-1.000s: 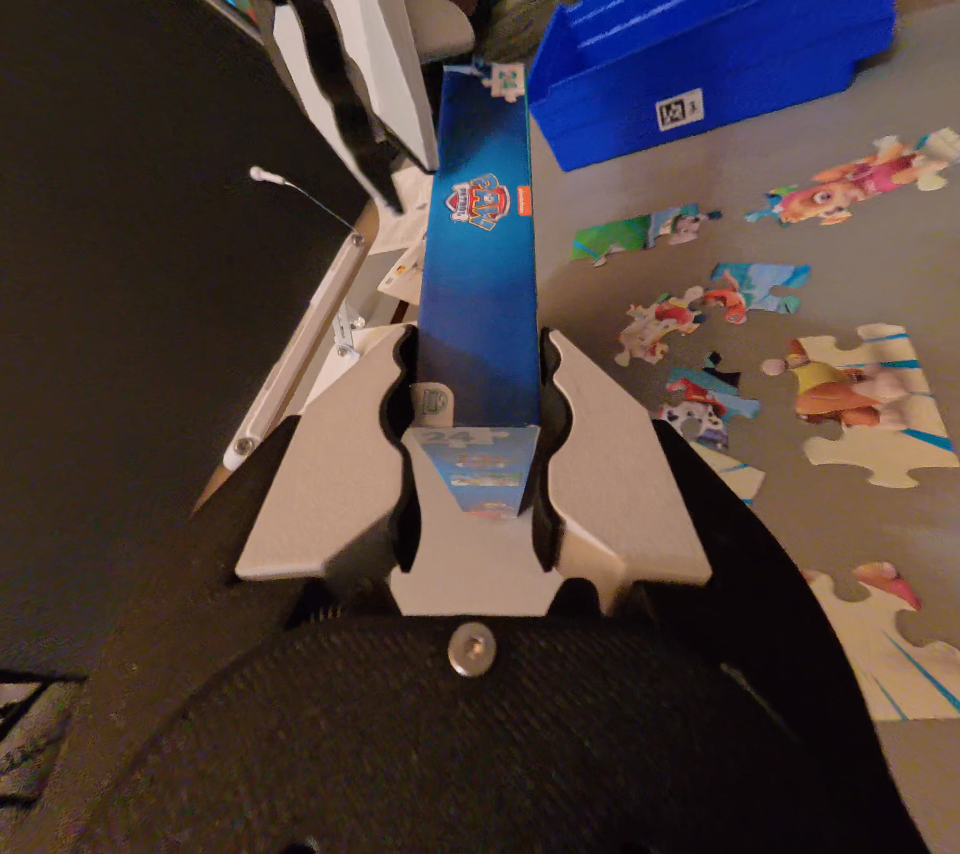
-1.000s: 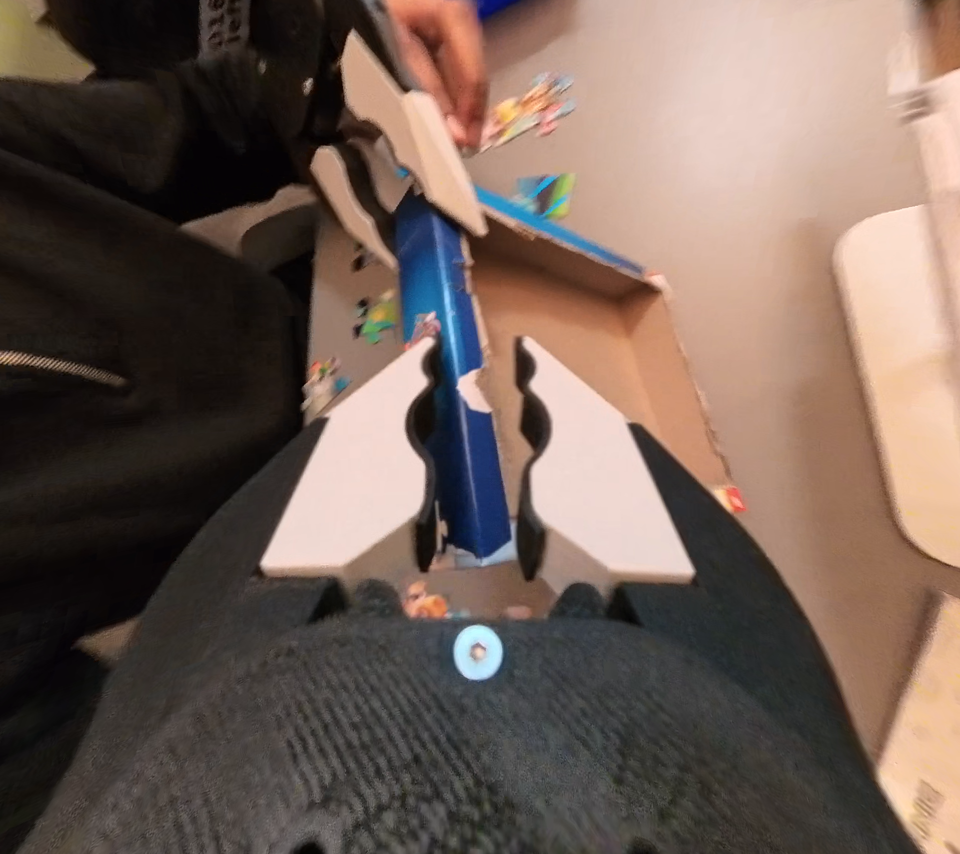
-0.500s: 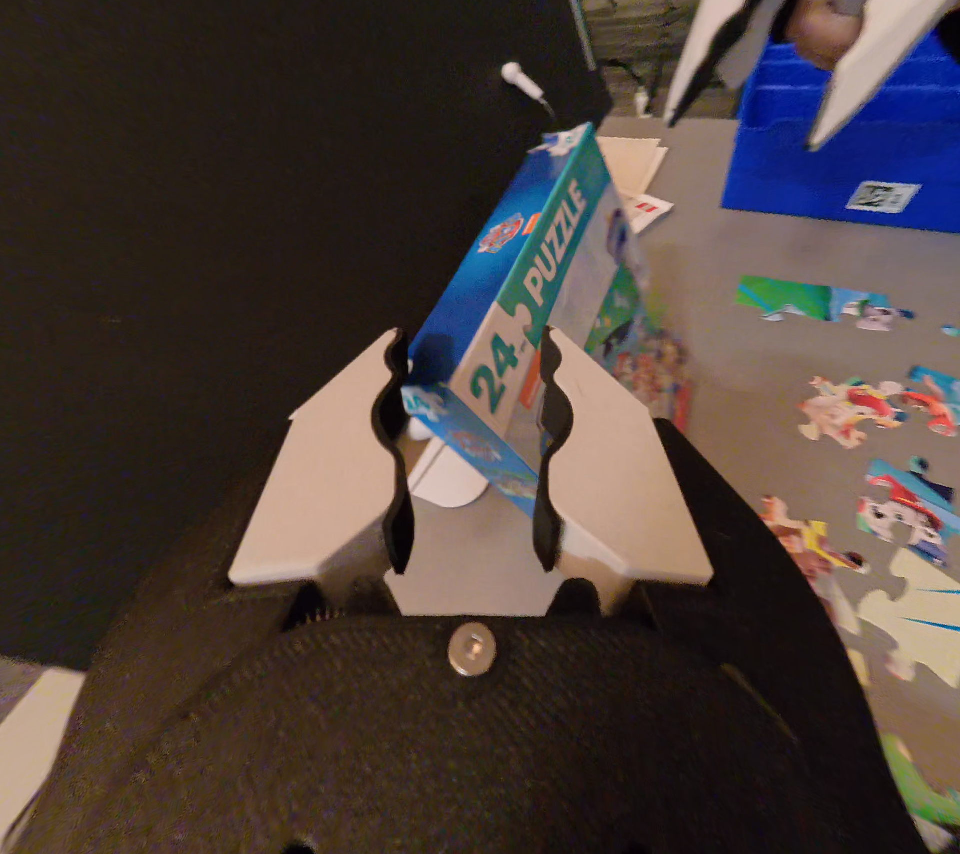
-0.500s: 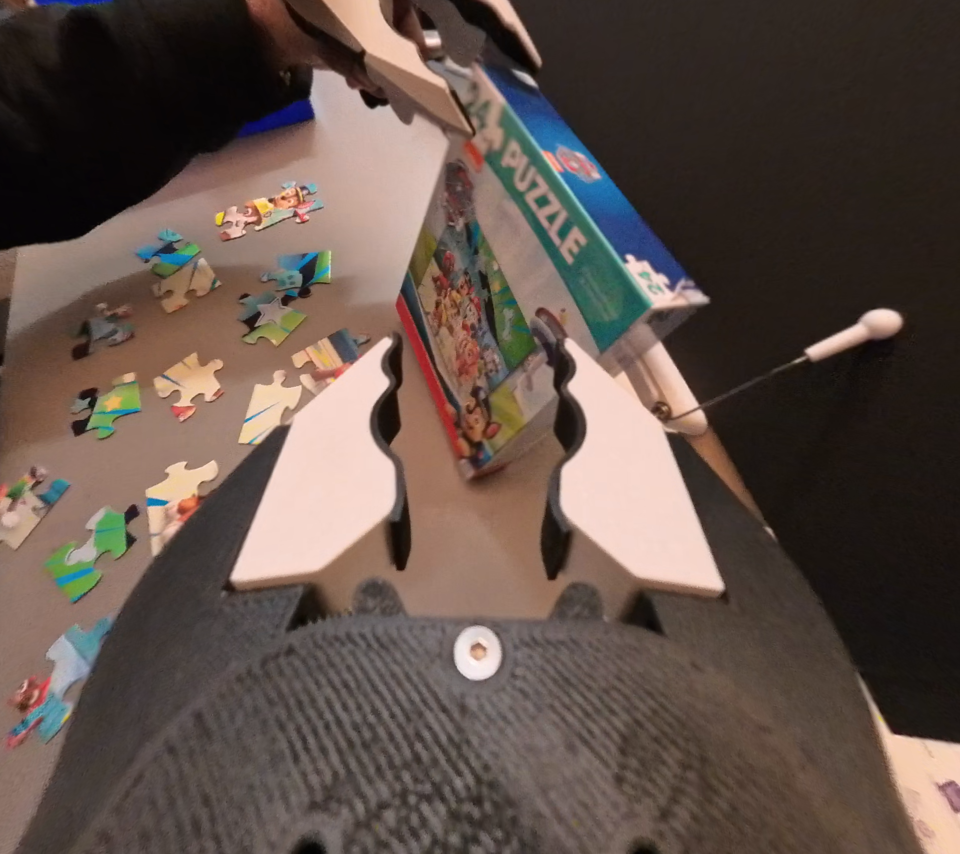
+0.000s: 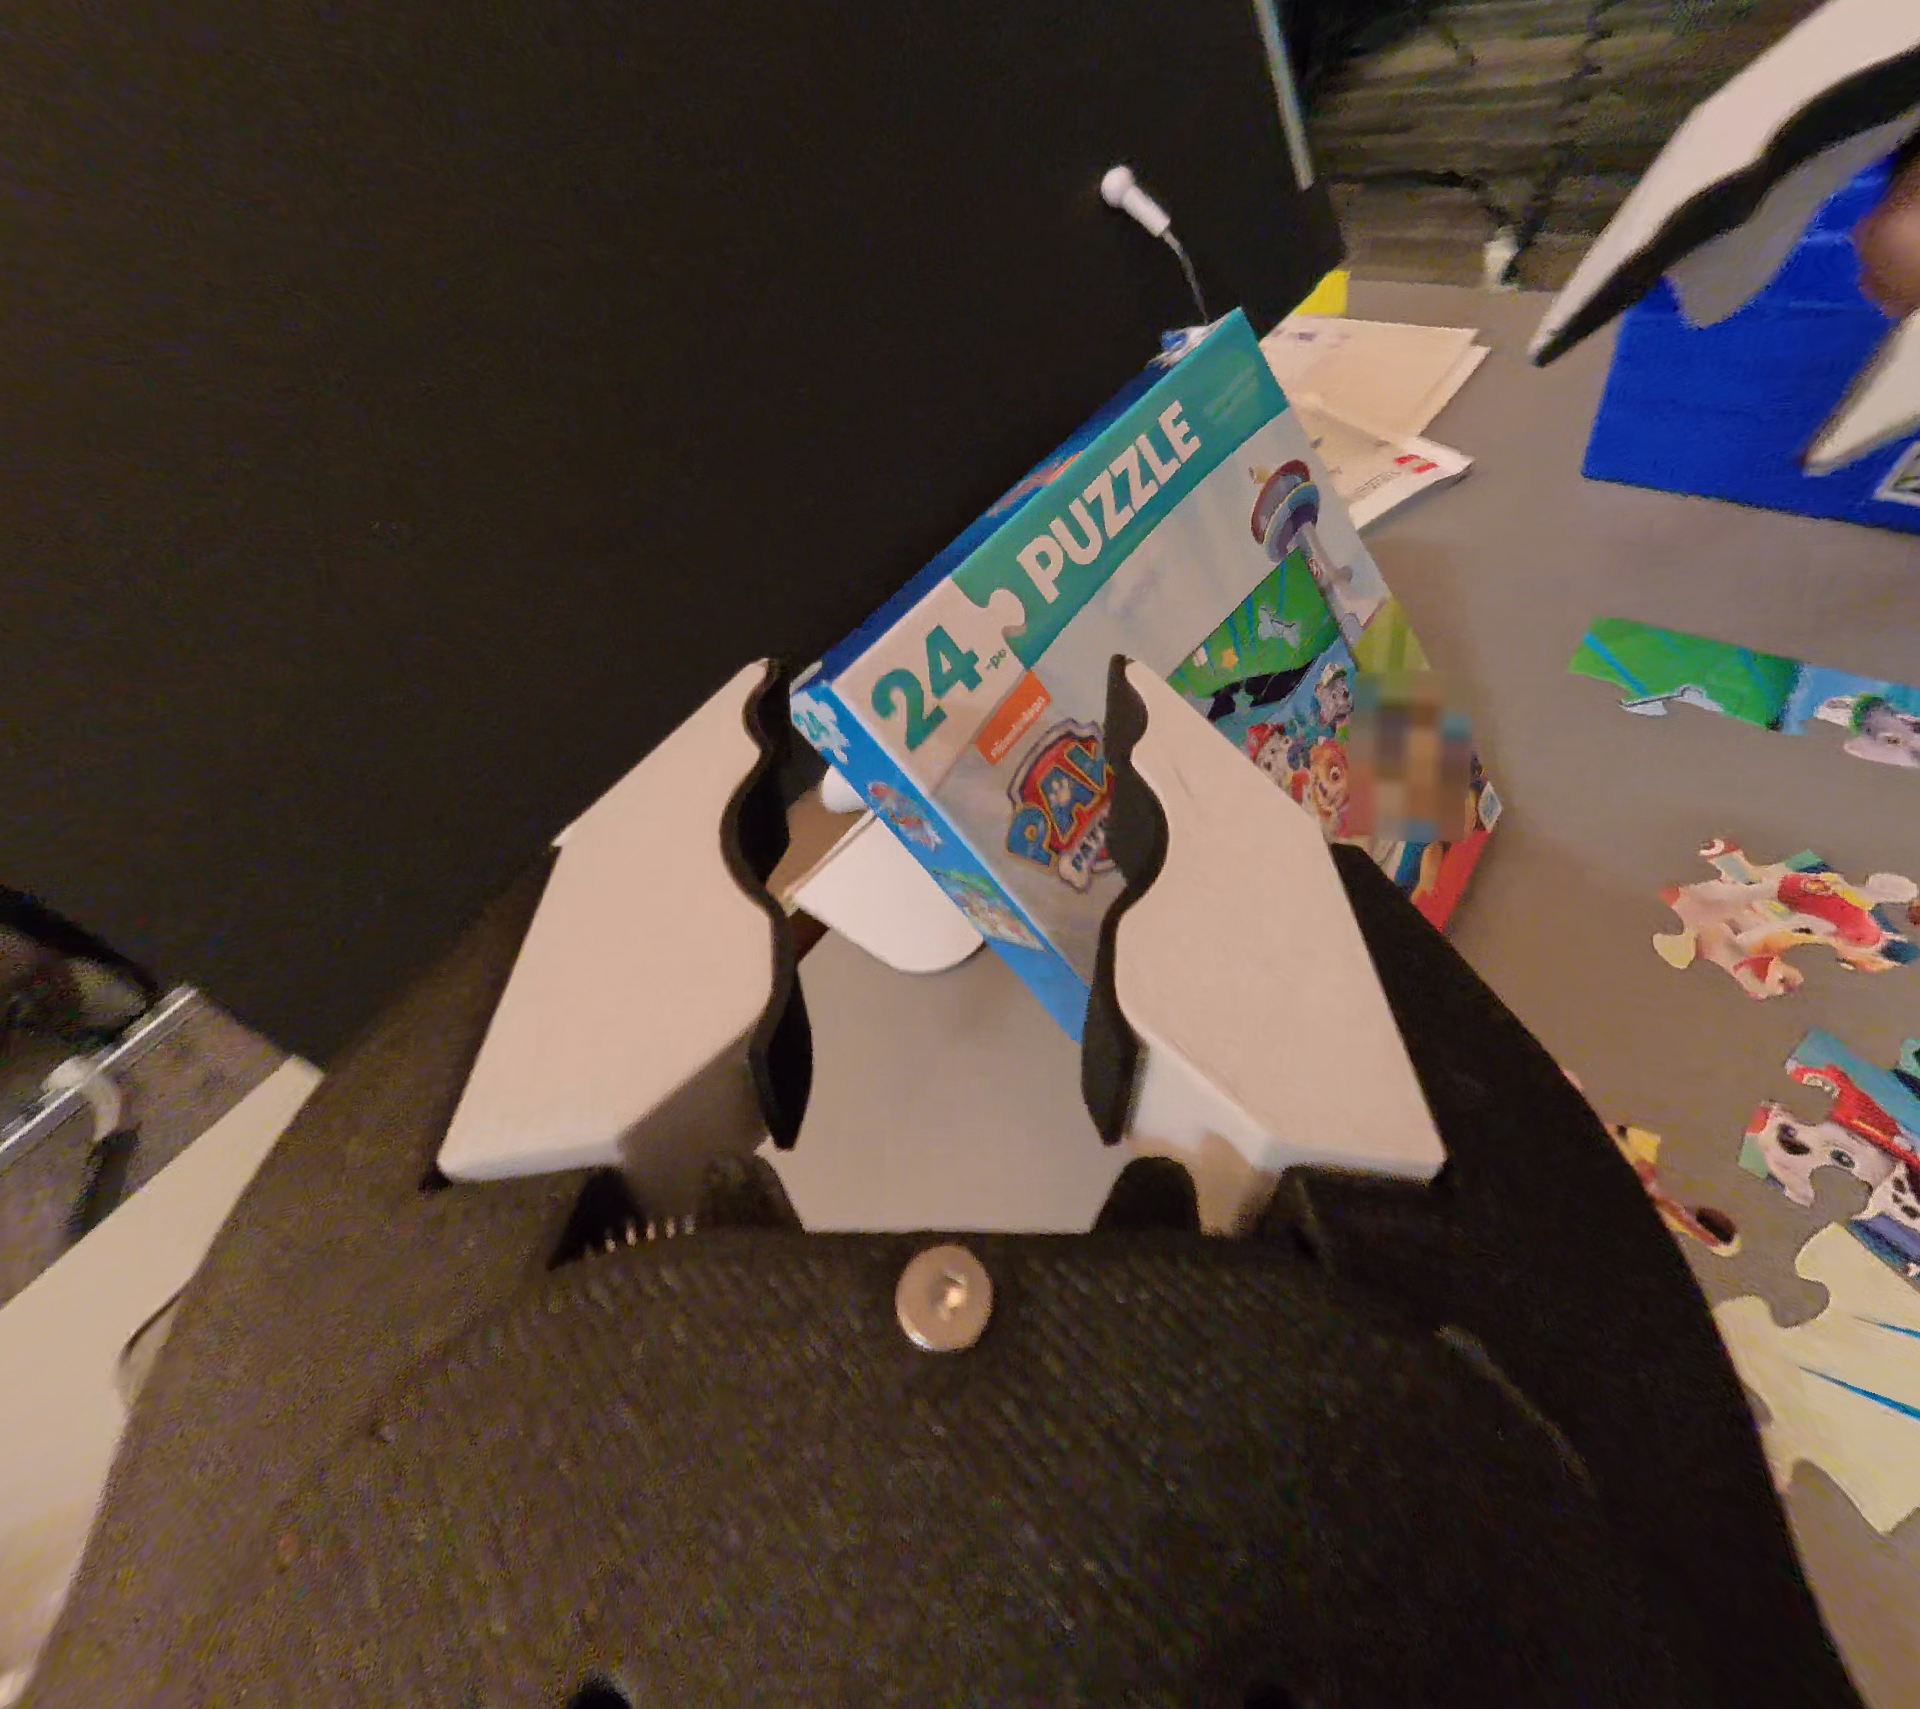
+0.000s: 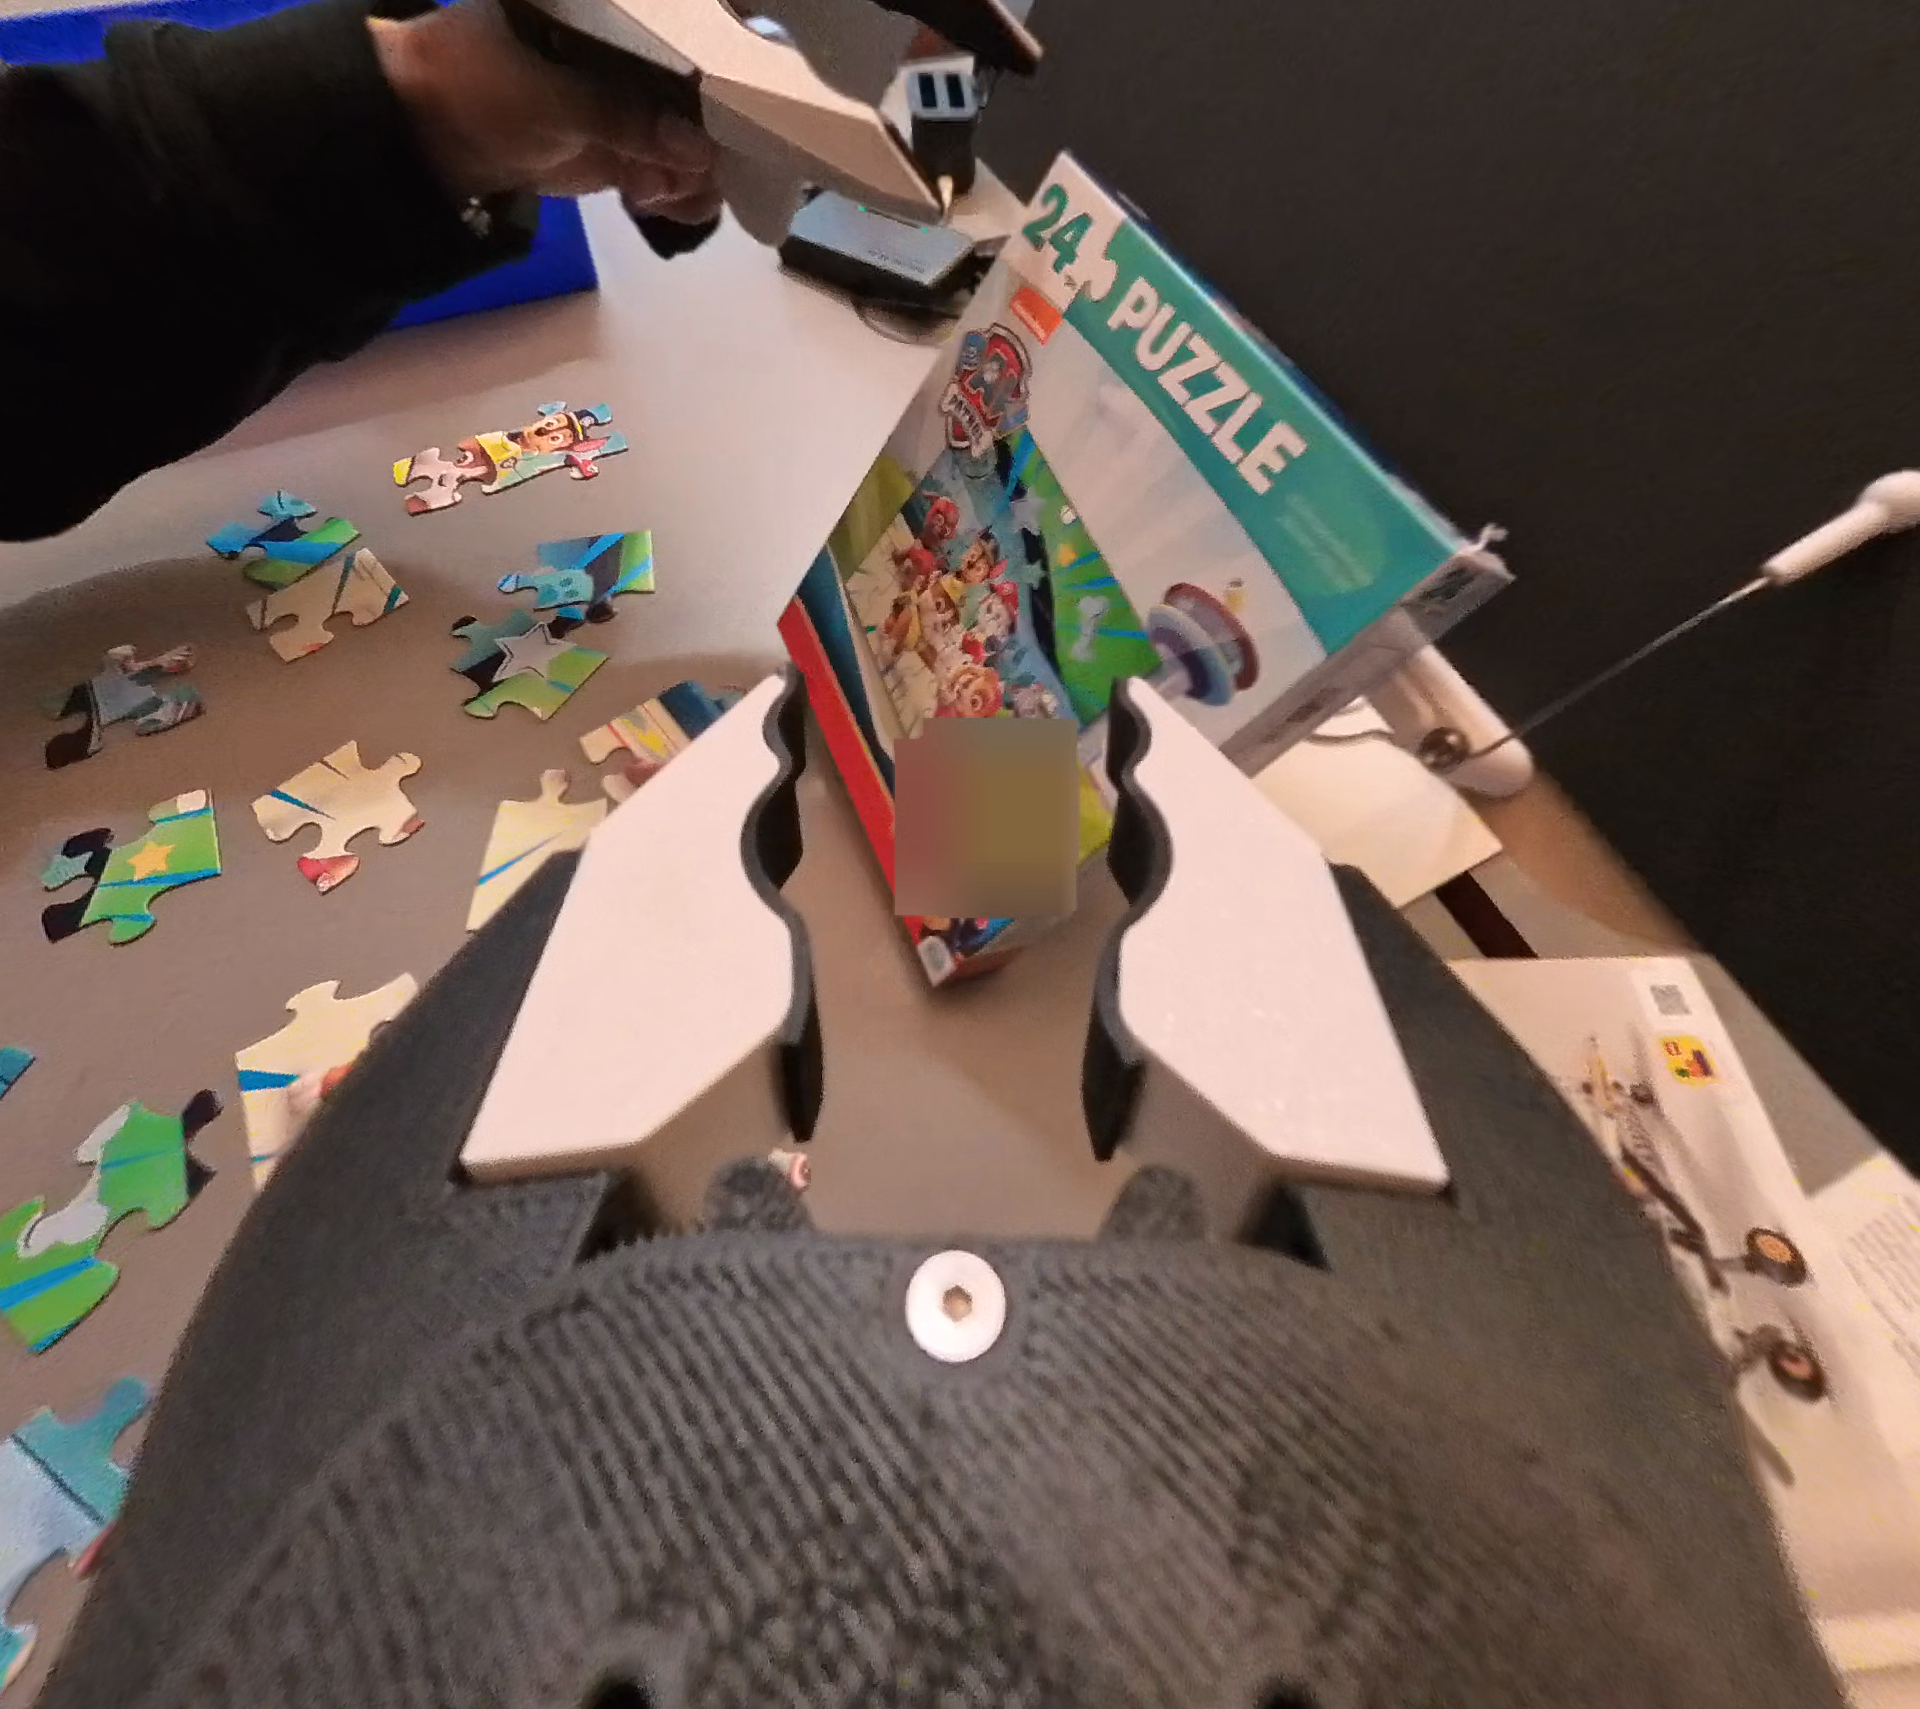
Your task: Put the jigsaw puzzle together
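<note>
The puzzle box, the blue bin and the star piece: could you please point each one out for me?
Puzzle box (image 6: 1195, 454): right wrist view, on its tilted picture face.
Blue bin (image 5: 1725, 402): left wrist view, on its front wall.
Star piece (image 6: 530, 662): right wrist view, on the grey star at its middle.

— From where is the scene viewed?
— Each view is taken from a gripper's wrist, looking forward along its own fingers and down onto the counter (image 5: 1621, 724).
— Which way are they faced?
— Roughly toward each other: the tilted puzzle box (image 5: 1132, 579) is seen close up from opposite ends in both views (image 6: 1195, 464).
— What else is shared?
— The black panel (image 5: 520, 205), the scattered puzzle pieces (image 6: 312, 589), and each view's opposite gripper, seen high up.
</note>
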Motion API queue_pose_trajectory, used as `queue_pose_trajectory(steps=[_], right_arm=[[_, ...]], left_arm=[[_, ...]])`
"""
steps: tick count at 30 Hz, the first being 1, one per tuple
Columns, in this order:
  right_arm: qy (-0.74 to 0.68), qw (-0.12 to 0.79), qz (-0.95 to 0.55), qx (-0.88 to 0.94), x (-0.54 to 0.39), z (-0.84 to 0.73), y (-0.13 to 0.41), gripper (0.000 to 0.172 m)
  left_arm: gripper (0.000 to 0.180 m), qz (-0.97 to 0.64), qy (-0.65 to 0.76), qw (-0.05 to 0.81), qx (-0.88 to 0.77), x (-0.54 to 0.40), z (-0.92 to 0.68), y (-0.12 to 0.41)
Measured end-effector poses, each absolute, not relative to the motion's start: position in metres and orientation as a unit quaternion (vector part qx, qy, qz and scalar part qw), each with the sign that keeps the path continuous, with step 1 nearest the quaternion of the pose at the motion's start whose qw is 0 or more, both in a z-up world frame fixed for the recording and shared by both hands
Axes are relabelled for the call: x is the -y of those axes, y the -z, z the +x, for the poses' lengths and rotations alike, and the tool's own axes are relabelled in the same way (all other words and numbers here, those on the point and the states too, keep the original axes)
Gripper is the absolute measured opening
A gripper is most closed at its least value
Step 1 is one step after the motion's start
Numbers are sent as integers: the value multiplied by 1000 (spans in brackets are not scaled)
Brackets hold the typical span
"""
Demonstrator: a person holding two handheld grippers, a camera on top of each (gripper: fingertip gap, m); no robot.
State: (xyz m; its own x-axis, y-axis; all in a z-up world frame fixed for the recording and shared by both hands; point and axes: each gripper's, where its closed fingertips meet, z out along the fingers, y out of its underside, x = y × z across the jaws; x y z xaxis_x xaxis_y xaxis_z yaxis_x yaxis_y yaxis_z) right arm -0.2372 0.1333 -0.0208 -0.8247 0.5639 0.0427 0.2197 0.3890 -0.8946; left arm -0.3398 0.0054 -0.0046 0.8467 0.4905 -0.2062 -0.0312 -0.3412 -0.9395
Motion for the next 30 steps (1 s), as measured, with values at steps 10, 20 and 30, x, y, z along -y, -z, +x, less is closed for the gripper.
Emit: queue_pose_trajectory(steps=[10,20,30], right_arm=[[-415,310,-238,822,-90,-145,83,62],[-502,332,-284,746,-82,-65,71,54],[-547,331,-341,689,-133,-17,56,64]], left_arm=[[72,-842,-409,306,175,23,-268,70],[68,-919,-350,178,42,-81,-238,114],[60,-976,-161,145,32,-133,-179,155]])
